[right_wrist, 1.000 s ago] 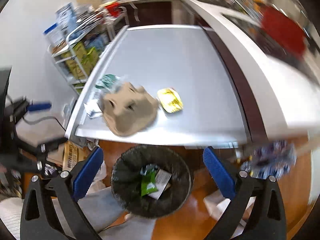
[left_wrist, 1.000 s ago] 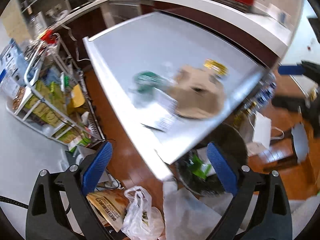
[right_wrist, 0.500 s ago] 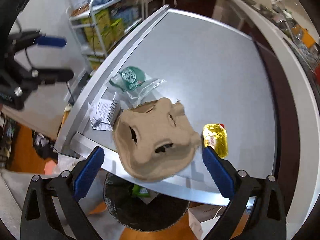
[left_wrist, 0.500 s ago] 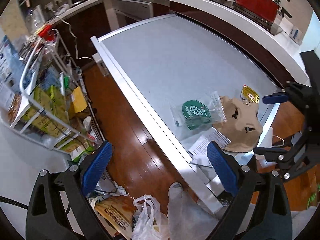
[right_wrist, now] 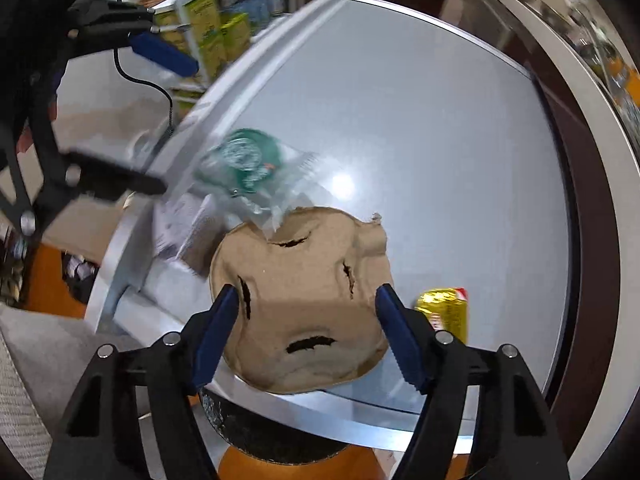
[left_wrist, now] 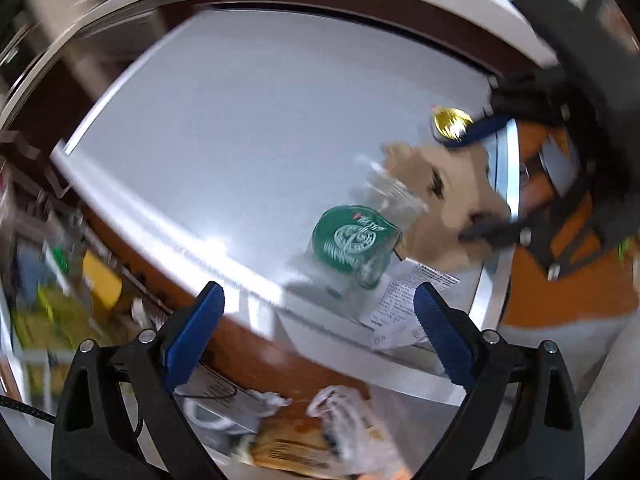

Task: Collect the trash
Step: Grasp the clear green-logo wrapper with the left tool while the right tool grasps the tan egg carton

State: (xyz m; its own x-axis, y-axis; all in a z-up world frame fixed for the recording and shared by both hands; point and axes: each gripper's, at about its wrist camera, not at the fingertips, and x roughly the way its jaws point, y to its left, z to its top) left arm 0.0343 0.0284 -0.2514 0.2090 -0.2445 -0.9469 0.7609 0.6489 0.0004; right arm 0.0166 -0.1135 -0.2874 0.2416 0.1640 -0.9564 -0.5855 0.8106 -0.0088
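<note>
A brown cardboard cup tray (right_wrist: 304, 300) lies at the near edge of the grey table (right_wrist: 420, 120); it also shows in the left wrist view (left_wrist: 448, 200). My right gripper (right_wrist: 308, 332) is open with its jaws on either side of the tray. A clear plastic bag with a green label (left_wrist: 352, 244) lies beside the tray, seen also in the right wrist view (right_wrist: 248, 160). White receipts (left_wrist: 404, 300) lie at the table edge. A gold wrapper (right_wrist: 444, 314) lies right of the tray. My left gripper (left_wrist: 320, 332) is open and empty, just short of the bag.
A black trash bin (right_wrist: 272, 436) stands below the table edge under the tray. A shelf rack with packages (right_wrist: 216, 20) stands left of the table. Plastic bags and papers (left_wrist: 320, 440) lie on the wooden floor.
Both grippers have moved in toward the table. My right gripper now straddles the cardboard tray; my left has come close to the green-label bag.
</note>
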